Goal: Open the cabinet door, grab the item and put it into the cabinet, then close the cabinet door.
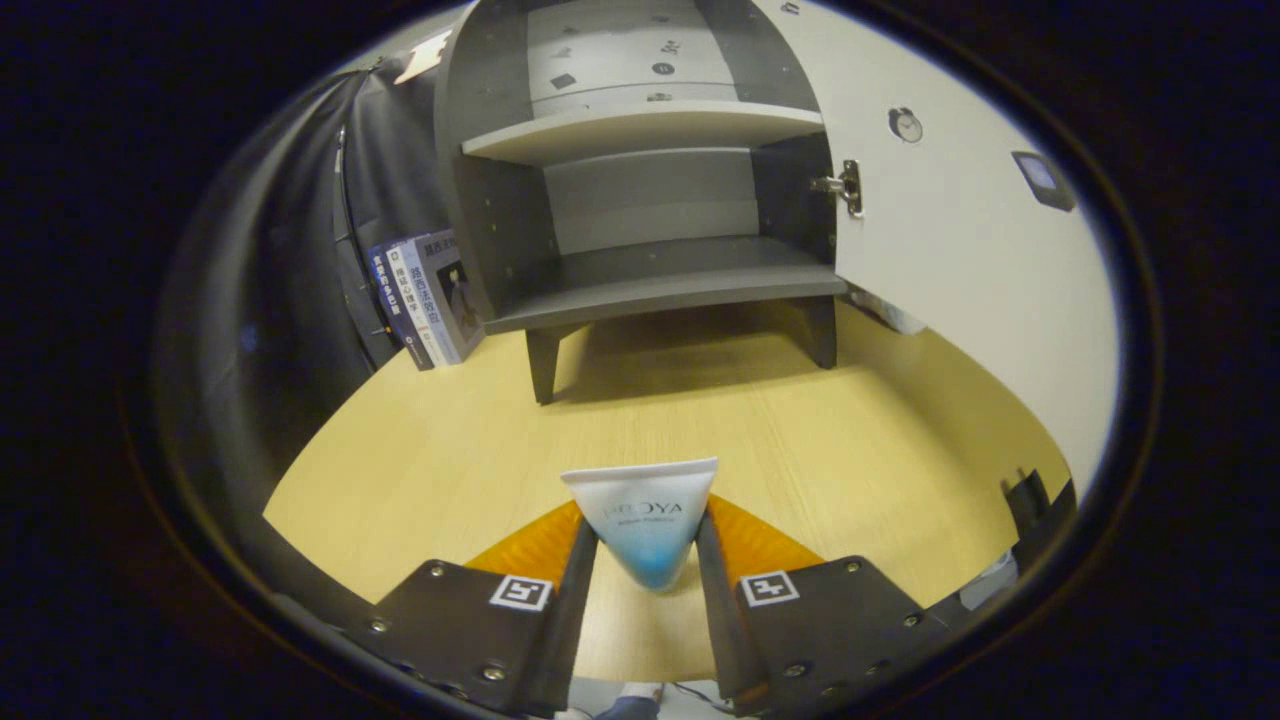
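A white tube (645, 520) that fades to blue at its lower end stands between my fingers, flat crimped end up. My gripper (648, 545) is shut on it, both fingers pressing its sides, and it hangs above the wooden table (420, 450). Beyond the fingers stands a grey cabinet (640, 215) on short legs, with an upper shelf (640, 128) and a bare bottom shelf (670, 290). Its white door (960, 270) is swung wide open to the right, a metal hinge (845, 186) showing at its edge.
Several books (425, 298) lean against the cabinet's left side. A black curtain (300, 260) closes off the left. Some dark object (1030, 500) sits at the table's right edge below the door. A small round knob (905, 124) is on the door.
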Motion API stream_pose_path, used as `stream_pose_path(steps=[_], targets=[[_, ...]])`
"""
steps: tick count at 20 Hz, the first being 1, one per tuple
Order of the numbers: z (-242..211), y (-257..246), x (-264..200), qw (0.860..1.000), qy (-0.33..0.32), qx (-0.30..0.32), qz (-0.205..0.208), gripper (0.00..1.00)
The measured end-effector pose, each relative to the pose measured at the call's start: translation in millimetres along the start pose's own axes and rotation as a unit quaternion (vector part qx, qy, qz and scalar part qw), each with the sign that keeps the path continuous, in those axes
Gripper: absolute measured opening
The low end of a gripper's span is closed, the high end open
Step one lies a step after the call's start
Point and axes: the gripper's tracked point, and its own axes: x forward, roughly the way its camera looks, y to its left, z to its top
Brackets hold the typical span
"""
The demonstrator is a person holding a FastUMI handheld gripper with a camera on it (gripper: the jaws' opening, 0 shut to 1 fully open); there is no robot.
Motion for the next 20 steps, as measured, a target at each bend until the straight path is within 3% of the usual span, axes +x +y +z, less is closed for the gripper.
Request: stream_pose_path(steps=[5, 12, 20], targets=[[69.3, 12.2, -22.7, 0.999, -0.042, -0.011, 0.01, 0.54], [201.9, 33.3, -51.7, 0.991, -0.126, -0.037, 0.024, 0.54], [355.8, 52.9, -27.1, 0.97, -0.23, -0.071, 0.029, 0.54]])
